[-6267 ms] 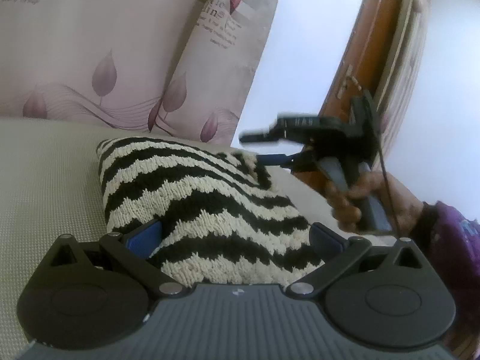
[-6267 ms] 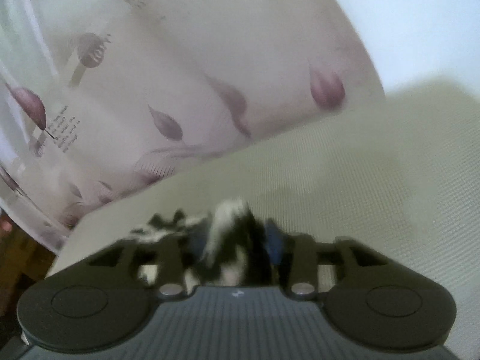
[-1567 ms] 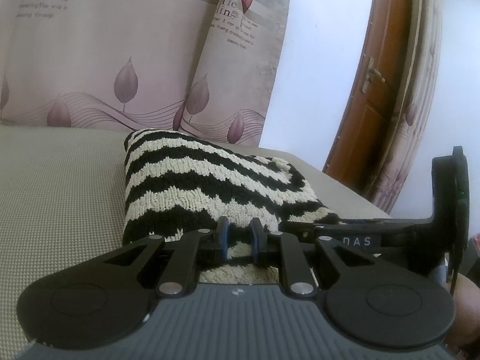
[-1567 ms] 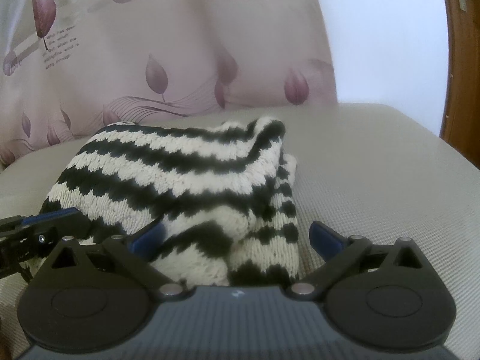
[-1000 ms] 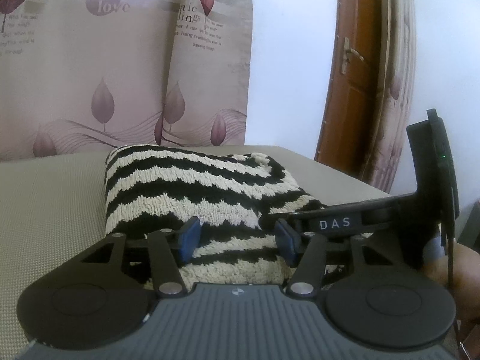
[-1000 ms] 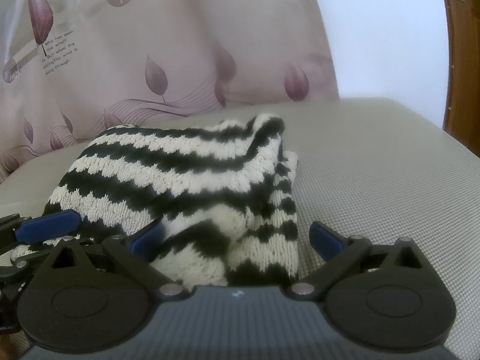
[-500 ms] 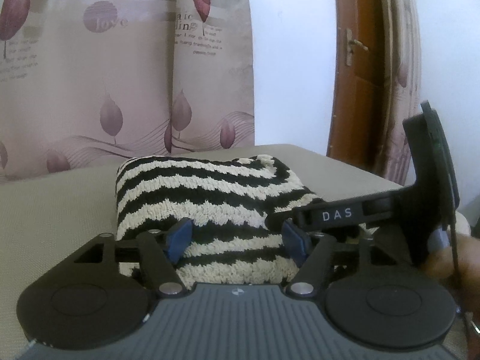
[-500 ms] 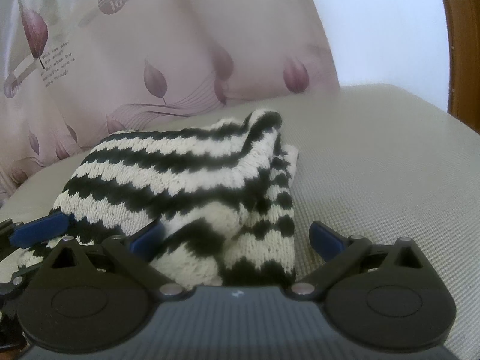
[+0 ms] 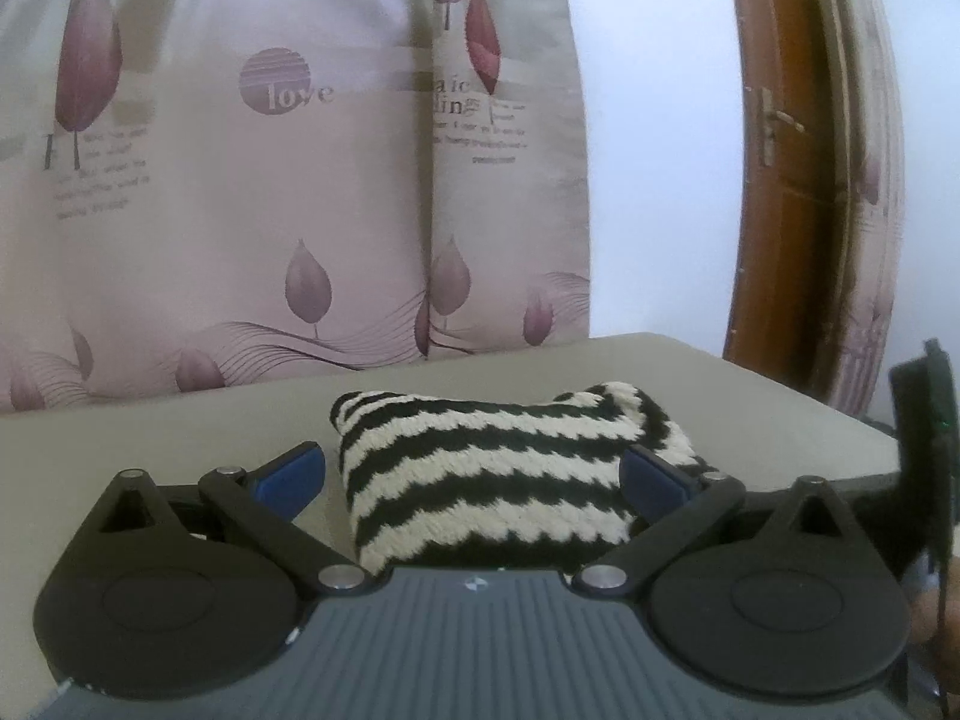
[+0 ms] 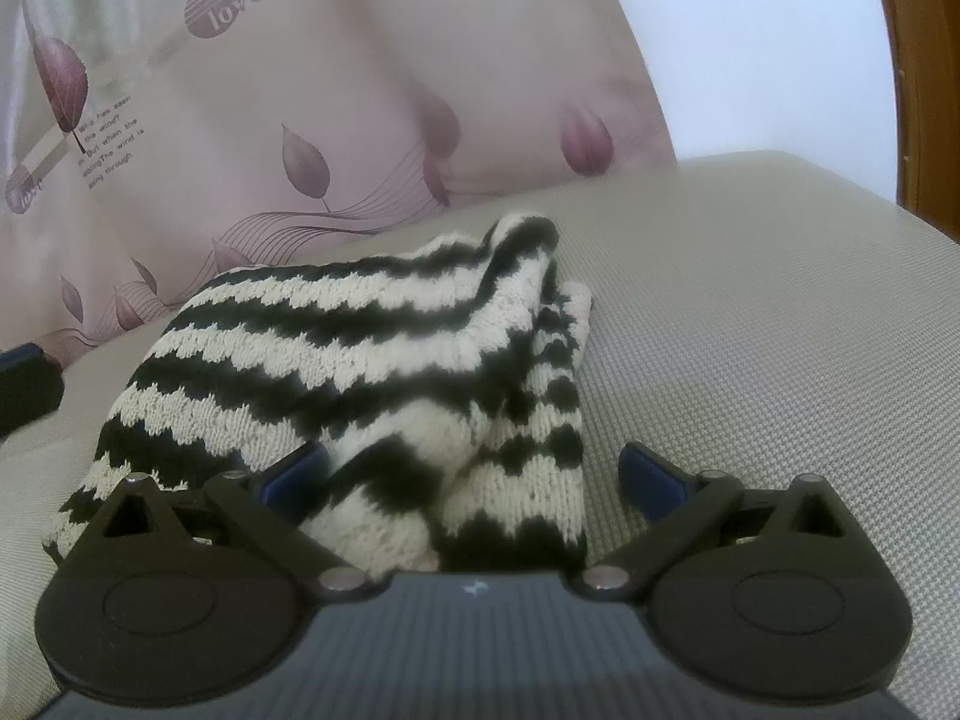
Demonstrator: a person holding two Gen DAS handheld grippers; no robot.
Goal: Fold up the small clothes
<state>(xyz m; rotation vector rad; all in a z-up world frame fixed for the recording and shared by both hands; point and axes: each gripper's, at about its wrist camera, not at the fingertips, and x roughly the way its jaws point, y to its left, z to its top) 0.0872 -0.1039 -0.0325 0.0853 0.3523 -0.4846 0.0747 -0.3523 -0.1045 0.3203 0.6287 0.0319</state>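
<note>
My left gripper (image 9: 471,477) is opening, pads clear of the folded striped sweater (image 9: 492,474) on the bed (image 9: 150,438). My right gripper (image 10: 474,477) stands released around its near end.

Folded striped knit (image 9: 492,480) sat dead ahead of left claw (image 9: 474,480), filling the gap between its opening jaws. Bare cushion (image 9: 150,438) lay open to its left. Curtain (image 9: 240,210) closed off beyond.

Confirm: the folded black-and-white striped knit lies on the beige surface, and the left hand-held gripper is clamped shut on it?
Not clamped. The left wrist view shows the left hand-held gripper with jaws wide and opening, pads clear of the striped knit, which lies folded on the beige surface.
</note>
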